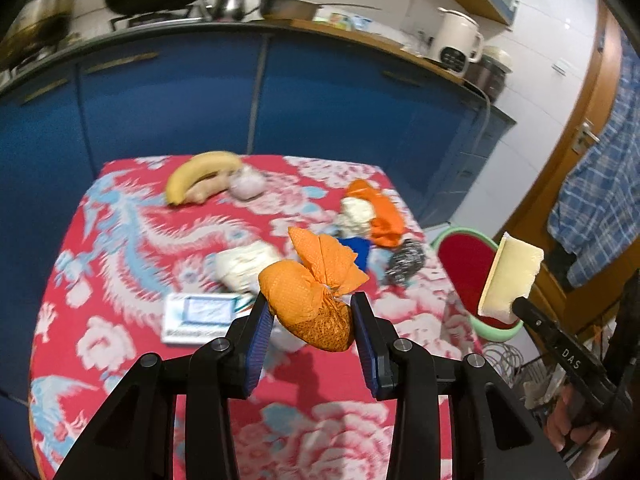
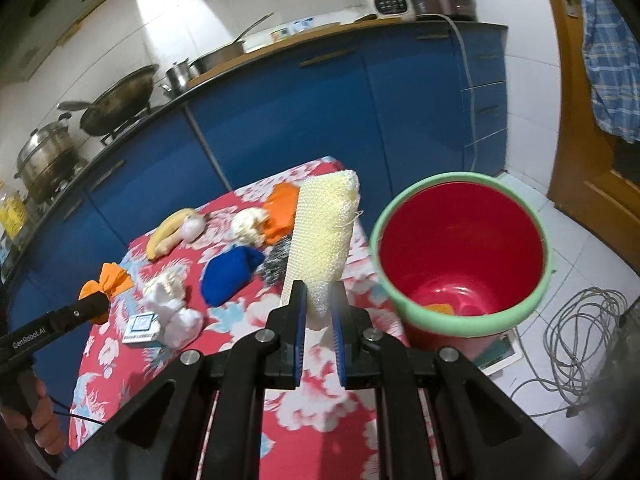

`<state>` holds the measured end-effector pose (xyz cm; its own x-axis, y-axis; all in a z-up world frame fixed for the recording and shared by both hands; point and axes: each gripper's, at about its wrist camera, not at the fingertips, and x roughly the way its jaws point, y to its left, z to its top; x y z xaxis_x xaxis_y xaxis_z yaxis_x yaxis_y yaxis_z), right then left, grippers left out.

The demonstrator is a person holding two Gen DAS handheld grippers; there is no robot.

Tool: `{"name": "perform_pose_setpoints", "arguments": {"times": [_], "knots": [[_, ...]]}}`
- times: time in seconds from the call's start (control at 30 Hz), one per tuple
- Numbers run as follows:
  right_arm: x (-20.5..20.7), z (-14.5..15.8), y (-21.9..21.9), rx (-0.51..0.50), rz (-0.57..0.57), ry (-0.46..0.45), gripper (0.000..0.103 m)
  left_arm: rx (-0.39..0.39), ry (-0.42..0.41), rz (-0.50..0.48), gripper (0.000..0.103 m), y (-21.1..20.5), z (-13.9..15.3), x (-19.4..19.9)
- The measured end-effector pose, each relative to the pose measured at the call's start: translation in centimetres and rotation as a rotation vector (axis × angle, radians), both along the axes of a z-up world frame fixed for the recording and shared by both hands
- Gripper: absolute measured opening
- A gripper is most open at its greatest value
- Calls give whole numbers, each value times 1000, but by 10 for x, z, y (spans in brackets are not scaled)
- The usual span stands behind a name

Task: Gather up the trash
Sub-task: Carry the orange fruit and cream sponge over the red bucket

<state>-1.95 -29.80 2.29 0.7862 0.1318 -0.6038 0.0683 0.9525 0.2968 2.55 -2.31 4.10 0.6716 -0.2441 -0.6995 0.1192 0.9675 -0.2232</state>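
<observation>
my right gripper point(image 2: 318, 304) is clamped on the sponge point(image 2: 324, 232), long axis upright, w/ the red bin point(image 2: 460, 320) just right of it, nearer than my left gripper point(image 1: 312, 316), pinching an orange wad point(image 1: 312, 300).

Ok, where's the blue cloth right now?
In the right wrist view the blue cloth lies on the table, left of the held sponge, beside the steel scourer.

Blue cabinets point(image 2: 304, 128), white tiled wall point(image 2: 192, 12), wooden door point(image 2: 576, 92), pale tiled floor point(image 2: 576, 264)
</observation>
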Motion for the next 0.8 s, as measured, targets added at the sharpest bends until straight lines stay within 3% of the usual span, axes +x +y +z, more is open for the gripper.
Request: {"name": "perform_pose_setpoints", "arguments": {"times": [0.47,0.8], "knots": [[-3,-8,-70,4,-161,22,15,9,-28,-210,40,-95,7,30],[9,-30,-98,29,-212,77,16,16,13,-322,40,-156,-14,59]]}}
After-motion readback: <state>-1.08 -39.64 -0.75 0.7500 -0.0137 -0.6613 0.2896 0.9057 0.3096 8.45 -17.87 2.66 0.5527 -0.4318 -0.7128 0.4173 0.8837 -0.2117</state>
